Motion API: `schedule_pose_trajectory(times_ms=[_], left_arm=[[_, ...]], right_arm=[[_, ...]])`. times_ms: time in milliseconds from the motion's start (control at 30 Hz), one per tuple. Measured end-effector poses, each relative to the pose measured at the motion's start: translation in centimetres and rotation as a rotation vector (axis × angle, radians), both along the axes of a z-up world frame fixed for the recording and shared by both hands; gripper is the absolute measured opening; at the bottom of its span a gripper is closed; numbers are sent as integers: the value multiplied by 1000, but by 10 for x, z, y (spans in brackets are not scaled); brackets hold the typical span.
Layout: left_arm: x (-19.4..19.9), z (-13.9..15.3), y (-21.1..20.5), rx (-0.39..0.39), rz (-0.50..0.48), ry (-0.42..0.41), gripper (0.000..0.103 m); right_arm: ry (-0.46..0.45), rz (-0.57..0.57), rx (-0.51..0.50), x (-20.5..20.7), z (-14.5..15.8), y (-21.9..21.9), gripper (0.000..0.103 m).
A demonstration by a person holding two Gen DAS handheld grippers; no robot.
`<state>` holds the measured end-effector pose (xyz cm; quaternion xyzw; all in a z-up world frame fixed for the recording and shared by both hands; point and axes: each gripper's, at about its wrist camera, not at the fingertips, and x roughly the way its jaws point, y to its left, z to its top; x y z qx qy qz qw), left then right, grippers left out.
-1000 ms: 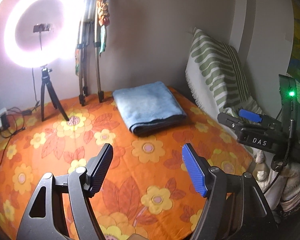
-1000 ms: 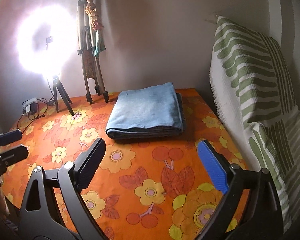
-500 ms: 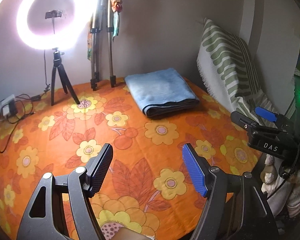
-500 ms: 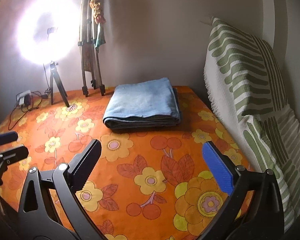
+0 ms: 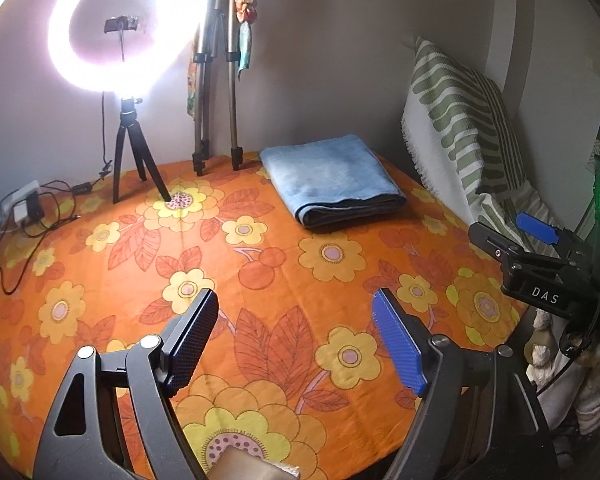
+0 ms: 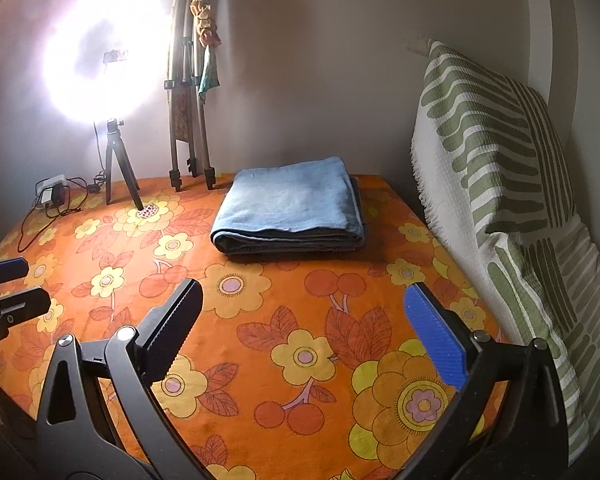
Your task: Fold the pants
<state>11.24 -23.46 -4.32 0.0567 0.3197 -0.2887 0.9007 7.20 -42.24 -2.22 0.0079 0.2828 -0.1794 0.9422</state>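
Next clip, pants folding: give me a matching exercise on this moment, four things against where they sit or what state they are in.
Things:
1. pants
2. ring light
3. striped pillow
4. charger and cables

Places or states:
A. leaning upright along the right side of the bed
B. lit, on a small tripod at the back left
C. folded into a flat stack at the back of the flowered sheet
D. lying at the far left corner by the wall

Pairs: 1-C, 2-B, 3-A, 4-D
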Motion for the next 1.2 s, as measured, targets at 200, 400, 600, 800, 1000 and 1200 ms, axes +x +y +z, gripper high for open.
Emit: schedule_pose_trajectory(times_ms=[200, 400, 600, 800, 1000, 1200], left_arm=[[-3, 0, -2, 8, -5, -7, 79], [-3, 0, -2, 7, -3, -8, 79], [-4, -1, -1, 10, -2, -8, 79], [-4, -2, -1, 11, -3, -8, 79], [-5, -2, -2, 15, -5, -8, 79], [-5, -5, -3, 20, -9, -4, 79]], right_arm=[[-5, 4, 10, 0, 0, 2, 103], [-4, 6, 7, 1, -1, 4, 103], [-4, 5, 23, 3, -3, 5, 103], [-7, 5, 24, 2, -3, 4, 103], [-6, 3, 25, 1, -3, 5, 103], [-7, 5, 25, 2, -4, 5, 103]])
